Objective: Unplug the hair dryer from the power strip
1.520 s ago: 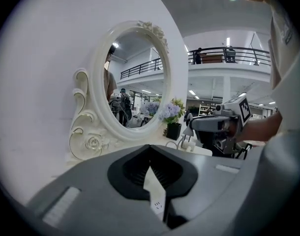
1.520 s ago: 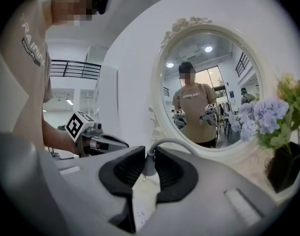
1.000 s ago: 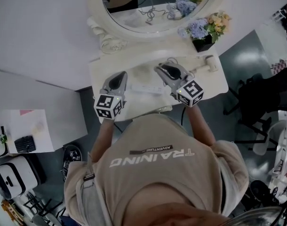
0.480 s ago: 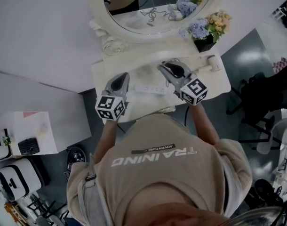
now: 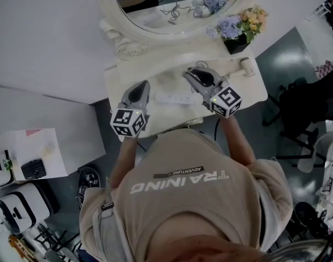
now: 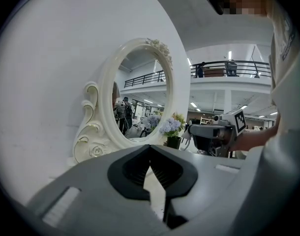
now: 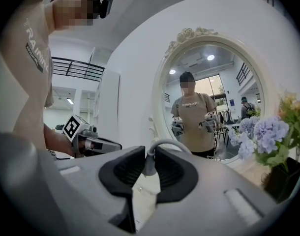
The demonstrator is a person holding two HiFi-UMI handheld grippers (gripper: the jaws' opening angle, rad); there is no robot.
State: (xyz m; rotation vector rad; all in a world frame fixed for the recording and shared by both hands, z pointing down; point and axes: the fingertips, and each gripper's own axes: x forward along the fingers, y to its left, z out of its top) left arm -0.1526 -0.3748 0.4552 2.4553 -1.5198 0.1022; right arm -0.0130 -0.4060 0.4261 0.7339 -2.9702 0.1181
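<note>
A white power strip (image 5: 177,98) lies on the white dressing table (image 5: 249,95), between my two grippers. The white hair dryer (image 5: 241,70) lies at the table's back right, near the flower pot. My right gripper (image 5: 192,76) (image 7: 149,156) hovers just behind the strip's right end and is shut on a pale grey plug (image 7: 148,165). The plug's cord (image 7: 170,142) arches away to the right. Whether the plug's pins are out of the strip is hidden. My left gripper (image 5: 140,87) (image 6: 151,151) is just left of the strip's left end, shut with nothing between its pads.
An oval mirror (image 5: 172,4) in an ornate cream frame stands at the table's back. A dark pot of blue and yellow flowers (image 5: 237,29) sits at the back right. A dark chair (image 5: 303,113) stands on the floor to the right.
The right gripper has shifted a little back and right, away from the strip, still shut. The left gripper has stayed by the strip's left end.
</note>
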